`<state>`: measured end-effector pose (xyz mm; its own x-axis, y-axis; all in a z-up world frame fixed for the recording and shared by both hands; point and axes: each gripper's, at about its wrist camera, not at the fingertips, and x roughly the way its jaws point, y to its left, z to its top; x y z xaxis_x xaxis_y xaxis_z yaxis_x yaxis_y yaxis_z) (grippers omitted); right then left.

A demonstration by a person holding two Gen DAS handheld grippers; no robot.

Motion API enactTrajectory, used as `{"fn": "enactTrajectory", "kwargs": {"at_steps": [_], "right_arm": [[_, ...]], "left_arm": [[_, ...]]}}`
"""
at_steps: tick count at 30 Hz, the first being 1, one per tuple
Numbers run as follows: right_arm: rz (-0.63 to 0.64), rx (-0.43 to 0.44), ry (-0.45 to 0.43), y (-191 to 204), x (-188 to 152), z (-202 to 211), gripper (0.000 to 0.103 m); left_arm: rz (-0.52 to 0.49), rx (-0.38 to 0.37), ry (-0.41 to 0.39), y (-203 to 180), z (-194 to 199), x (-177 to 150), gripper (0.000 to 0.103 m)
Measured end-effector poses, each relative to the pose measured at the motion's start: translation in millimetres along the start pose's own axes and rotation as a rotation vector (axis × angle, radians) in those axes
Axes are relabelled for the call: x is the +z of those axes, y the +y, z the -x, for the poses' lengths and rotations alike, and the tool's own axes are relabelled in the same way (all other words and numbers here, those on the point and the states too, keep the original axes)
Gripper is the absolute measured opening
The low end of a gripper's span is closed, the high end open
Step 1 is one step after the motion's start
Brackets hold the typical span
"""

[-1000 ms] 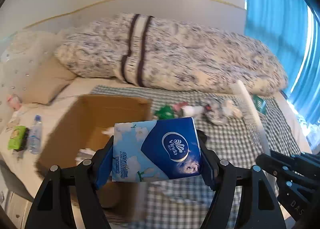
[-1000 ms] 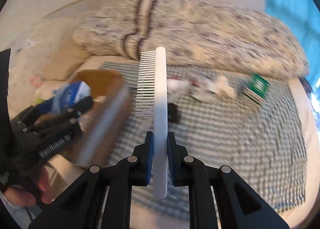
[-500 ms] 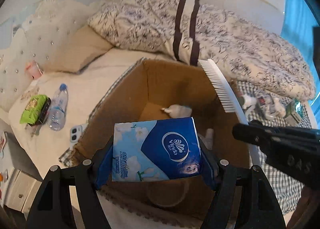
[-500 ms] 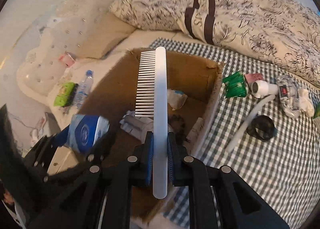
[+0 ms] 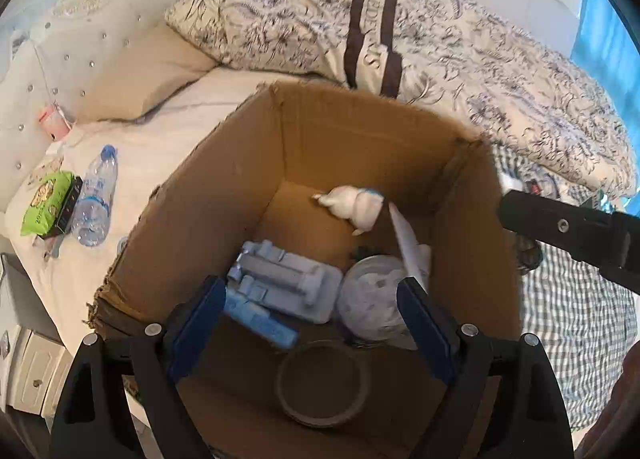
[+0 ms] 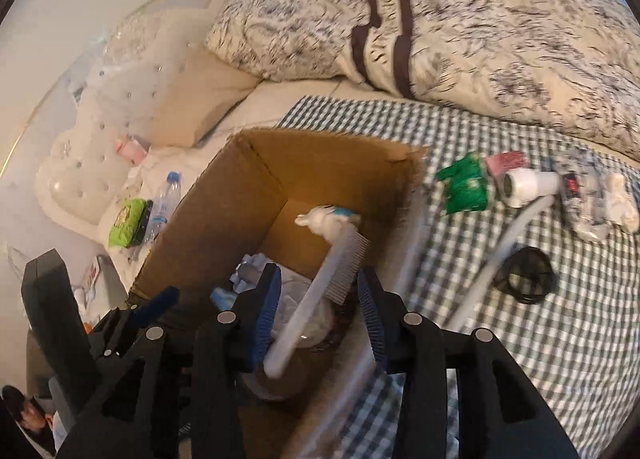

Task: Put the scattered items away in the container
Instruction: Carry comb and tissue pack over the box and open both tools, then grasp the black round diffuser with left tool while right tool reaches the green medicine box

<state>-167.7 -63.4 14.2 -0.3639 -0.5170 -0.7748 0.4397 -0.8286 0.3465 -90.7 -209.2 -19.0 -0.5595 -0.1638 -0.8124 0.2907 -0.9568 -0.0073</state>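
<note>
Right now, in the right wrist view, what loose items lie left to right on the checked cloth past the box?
green packet → pink item → white tube → crumpled wrapper

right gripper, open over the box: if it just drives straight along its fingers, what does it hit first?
Most likely the white comb, lying tilted between the open right gripper fingers inside the cardboard box. Past it, a clear plastic lid on the pile. Depth is unclear in the fisheye.
</note>
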Motion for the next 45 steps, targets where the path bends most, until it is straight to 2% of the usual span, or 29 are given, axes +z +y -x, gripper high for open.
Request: {"fn": "enactTrajectory", "kwargs": {"at_steps": [5,8,12,17,19,23,30,35,38,41,45], "right_arm": [[-0.052,-0.040,-0.052,-30,-8,44,0.040],[-0.085,-0.098,-0.090,-54,-19,80,0.040],[-0.148,-0.151,-0.138,-91,-36,128,0.041],[-0.231,-0.233,-0.200,-142,-60,182,0.051],[-0.276,-0.252,-0.217,-165,-68,197,0.062],[-0.340,-0.278,-0.244,-206,-75,218,0.065],[-0.412,-0.321,-0.229,-267,-56,207,0.066],[-0.446,-0.339,-0.191,-308,-32,176,0.066],[-0.485,-0.319,-0.166,-333,-18,156,0.066],[-0.530,-0.324,-0.160,-354,-6,140,0.073],[-0.572,-0.363,-0.158,-381,8,125,0.076]], "left_arm": [[-0.019,-0.055,-0.045,-33,28,1,0.091],[-0.065,-0.104,-0.070,-68,47,-5,0.097],[-0.114,-0.160,-0.093,-110,67,-13,0.099],[-0.149,-0.203,-0.084,-160,71,-18,0.100],[-0.159,-0.213,-0.072,-176,67,-20,0.100],[-0.185,-0.195,-0.040,-209,51,-26,0.100],[-0.220,-0.169,0.010,-243,11,-25,0.100],[-0.158,-0.143,0.054,-247,-31,-14,0.100],[-0.132,-0.124,0.092,-249,-60,-7,0.100],[-0.116,-0.112,0.113,-252,-81,1,0.100],[-0.113,-0.099,0.118,-259,-102,11,0.100]]}}
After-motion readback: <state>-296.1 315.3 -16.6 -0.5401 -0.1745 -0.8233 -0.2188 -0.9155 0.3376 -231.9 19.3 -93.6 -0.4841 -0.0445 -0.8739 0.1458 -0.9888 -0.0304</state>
